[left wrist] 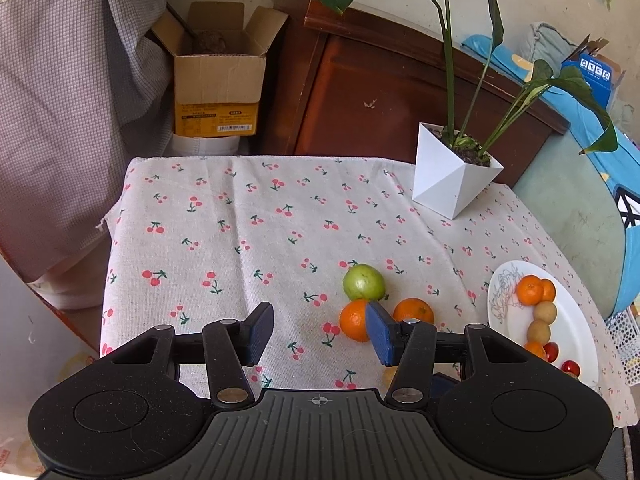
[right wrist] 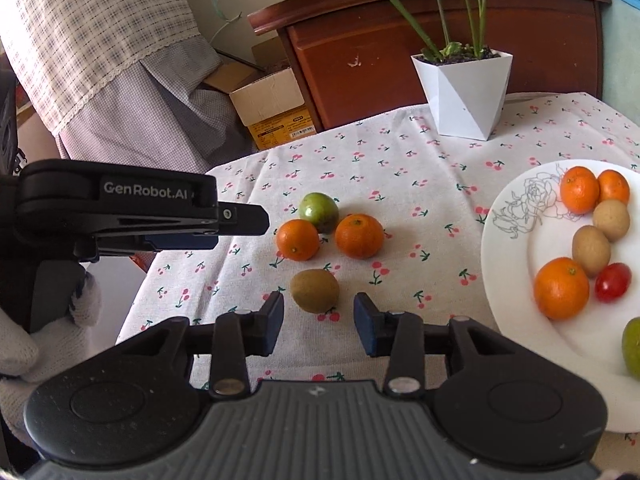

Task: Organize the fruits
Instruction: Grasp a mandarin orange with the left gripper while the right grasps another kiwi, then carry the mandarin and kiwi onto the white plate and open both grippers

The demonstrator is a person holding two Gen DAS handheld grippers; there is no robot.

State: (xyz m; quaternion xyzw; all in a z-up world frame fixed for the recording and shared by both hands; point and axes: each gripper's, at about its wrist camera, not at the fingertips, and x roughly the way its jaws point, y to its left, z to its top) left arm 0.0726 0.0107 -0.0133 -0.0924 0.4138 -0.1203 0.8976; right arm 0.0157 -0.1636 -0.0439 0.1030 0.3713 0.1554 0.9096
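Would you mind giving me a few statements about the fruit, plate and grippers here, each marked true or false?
1. Four fruits lie loose on the tablecloth. True: a green fruit, two oranges and a kiwi.
2. The right gripper is clamped on the kiwi. False: the kiwi lies just ahead of its open fingers, untouched.
3. The plate is empty. False: it holds several fruits, including a cherry tomato.
4. A potted plant stands at the table's far side. True.
5. The left gripper carries an orange. False: nothing sits between its fingers.
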